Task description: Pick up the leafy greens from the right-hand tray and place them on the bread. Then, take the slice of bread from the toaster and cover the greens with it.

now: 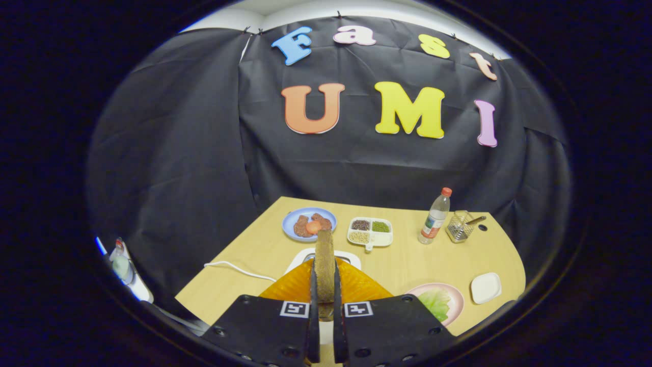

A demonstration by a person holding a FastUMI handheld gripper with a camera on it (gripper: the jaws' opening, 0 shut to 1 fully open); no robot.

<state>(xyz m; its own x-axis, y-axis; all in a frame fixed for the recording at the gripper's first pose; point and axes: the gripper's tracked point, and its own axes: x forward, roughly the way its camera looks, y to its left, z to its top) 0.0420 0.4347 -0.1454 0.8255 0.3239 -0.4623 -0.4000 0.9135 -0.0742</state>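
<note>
Now your gripper point(325, 285) is squeezing the slice of bread point(324, 262) on its edge, up above the toaster point(326, 257), so it can cover the greens point(436, 302).

I see my handheld two-finger gripper point(324, 293) pointing forward and level over the table, its two fingers point(313, 300) drawn close together — nearly parallel, with a narrow gap between them. They are clamped on the brown, rough-textured slice of bread point(324, 265), which stands upright on edge between them and rises above the fingertips. Both finger blocks sit side by side, each carrying a small square marker on its top face — the left and right halves look evenly matched.
</note>
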